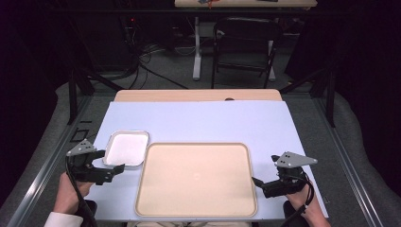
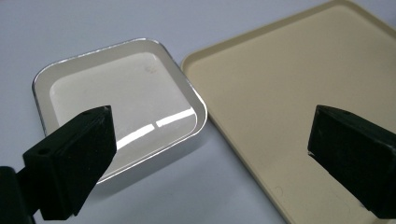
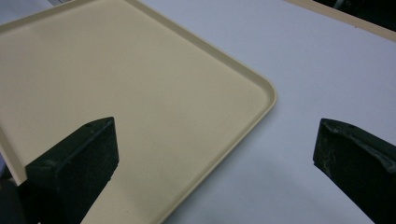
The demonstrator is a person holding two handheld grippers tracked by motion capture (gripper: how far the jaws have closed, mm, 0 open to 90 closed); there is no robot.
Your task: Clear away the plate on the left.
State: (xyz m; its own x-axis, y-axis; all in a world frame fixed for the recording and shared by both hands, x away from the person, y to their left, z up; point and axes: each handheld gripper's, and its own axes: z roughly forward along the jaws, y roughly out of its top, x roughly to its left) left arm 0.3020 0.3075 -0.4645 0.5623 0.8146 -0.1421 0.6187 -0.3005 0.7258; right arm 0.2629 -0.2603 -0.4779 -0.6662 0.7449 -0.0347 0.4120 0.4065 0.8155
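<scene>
While both claws gape, beige tray (image 1: 196, 179), metal dish (image 1: 126, 148) rest on pale-blue tabletop (image 1: 198, 120).

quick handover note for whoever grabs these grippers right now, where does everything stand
Left gripper: open, holding nothing, at the near edge of the small metal tray.
Right gripper: open, holding nothing, just off the right edge of the beige tray.
Things: the small metal tray sits on the light blue table cover, off the far left corner of the beige tray, close beside it. Both trays hold nothing.
Done: nothing gripped or lifted as things lie now.
Left: probably closing the left gripper on the metal tray's rim; what follows is a guess, perhaps setting it on the beige tray.
</scene>
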